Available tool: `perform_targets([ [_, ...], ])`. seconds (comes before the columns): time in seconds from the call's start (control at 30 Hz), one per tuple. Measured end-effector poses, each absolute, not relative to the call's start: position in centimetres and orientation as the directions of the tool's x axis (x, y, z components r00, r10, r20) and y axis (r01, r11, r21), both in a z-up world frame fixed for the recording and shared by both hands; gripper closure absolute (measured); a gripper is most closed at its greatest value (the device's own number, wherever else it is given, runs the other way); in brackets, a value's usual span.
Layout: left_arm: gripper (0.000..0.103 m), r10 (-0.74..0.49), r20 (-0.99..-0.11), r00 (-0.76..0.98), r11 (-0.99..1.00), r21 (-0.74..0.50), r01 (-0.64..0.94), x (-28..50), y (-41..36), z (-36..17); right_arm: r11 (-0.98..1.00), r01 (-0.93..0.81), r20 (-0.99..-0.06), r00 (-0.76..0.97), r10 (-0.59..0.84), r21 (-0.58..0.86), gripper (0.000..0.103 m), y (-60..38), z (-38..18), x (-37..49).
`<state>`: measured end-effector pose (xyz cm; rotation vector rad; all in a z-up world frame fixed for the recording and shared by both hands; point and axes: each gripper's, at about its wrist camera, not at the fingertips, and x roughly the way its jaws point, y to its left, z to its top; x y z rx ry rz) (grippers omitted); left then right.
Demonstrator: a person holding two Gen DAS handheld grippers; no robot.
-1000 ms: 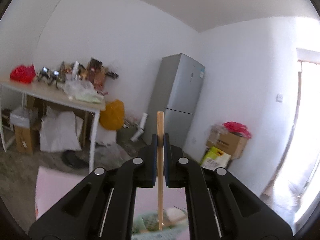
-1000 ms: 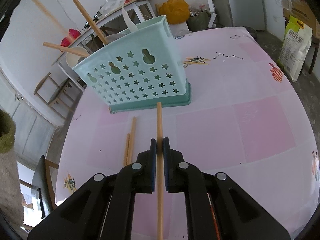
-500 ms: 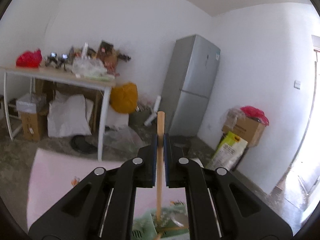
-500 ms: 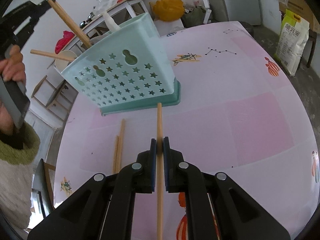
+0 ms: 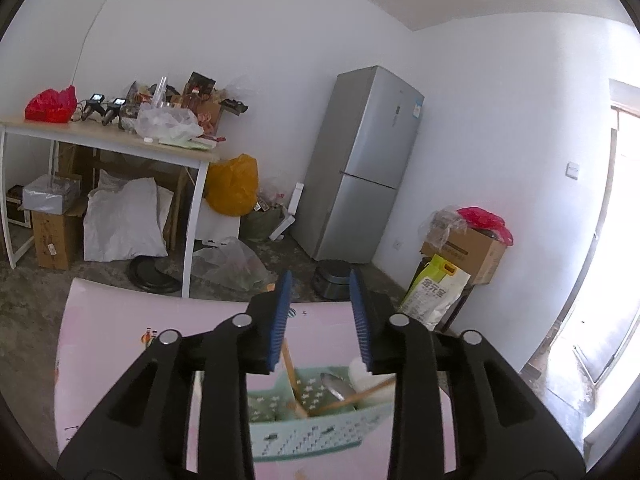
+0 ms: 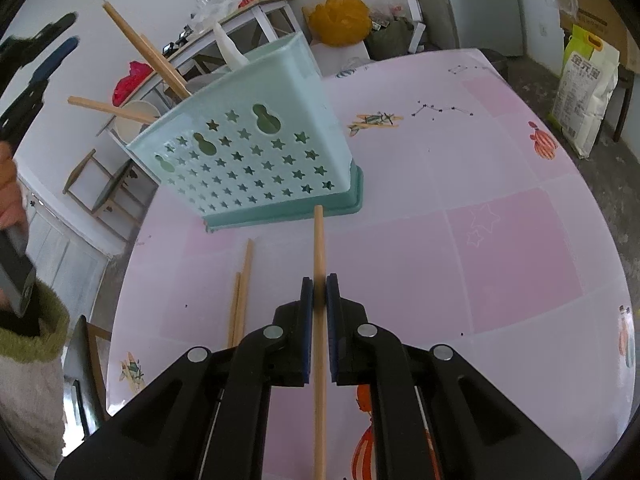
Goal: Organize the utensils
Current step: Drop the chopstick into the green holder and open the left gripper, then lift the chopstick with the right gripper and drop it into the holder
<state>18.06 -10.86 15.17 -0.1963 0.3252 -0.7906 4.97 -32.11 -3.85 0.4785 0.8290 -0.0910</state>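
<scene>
A mint-green utensil basket point(image 6: 256, 160) with star holes stands on the pink table. Two wooden chopsticks point(image 6: 144, 50), a white spoon point(image 6: 230, 46) and a metal spoon point(image 5: 338, 386) stick out of it. My left gripper point(image 5: 320, 276) hovers just above the basket point(image 5: 312, 436). Its jaws are opening and nothing is between the blue pads. One chopstick point(image 5: 292, 372) leans in the basket below them. My right gripper point(image 6: 319, 280) is shut on another chopstick point(image 6: 319, 240), whose tip nearly touches the basket's base. Two more chopsticks point(image 6: 244, 280) lie on the table to its left.
The pink table point(image 6: 500, 240) stretches to the right of the basket. A person's furry sleeve point(image 6: 28, 340) is at the left edge. Beyond the table are a grey fridge point(image 5: 368, 160), a cluttered side table point(image 5: 100, 136), a yellow rice bag point(image 6: 584, 88) and a wooden chair point(image 6: 100, 184).
My left gripper sank toward the basket and opened, letting go of its chopstick, which now leans inside the basket. My right gripper and its chopstick stayed put.
</scene>
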Motion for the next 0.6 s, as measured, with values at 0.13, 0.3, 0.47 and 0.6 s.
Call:
perform_targets([
  [0.13,0.064,-0.728,-0.223,0.648,0.685,-0.275,0.675,15.9,-8.7,14.7,0.895,0.249,-0.705,0.702,0.097,0.370,0.096,-31.9,-2.8,4.3],
  [0.3,0.057,-0.696,-0.342,0.631,0.716,-0.267,0.645,13.6,-5.8,11.3,0.896,0.221,-0.670,0.735,0.106,0.385,0.096,-32.1,-1.2,3.5],
  [0.47,0.056,-0.633,-0.465,0.619,0.766,-0.264,0.586,11.8,-3.7,6.7,0.904,0.175,-0.618,0.778,0.116,0.390,0.096,-31.9,1.8,2.9],
  [0.6,0.056,-0.598,-0.521,0.609,0.795,-0.285,0.536,11.0,-2.6,4.1,0.919,0.129,-0.554,0.825,0.109,0.373,0.096,-31.5,5.2,2.7],
])
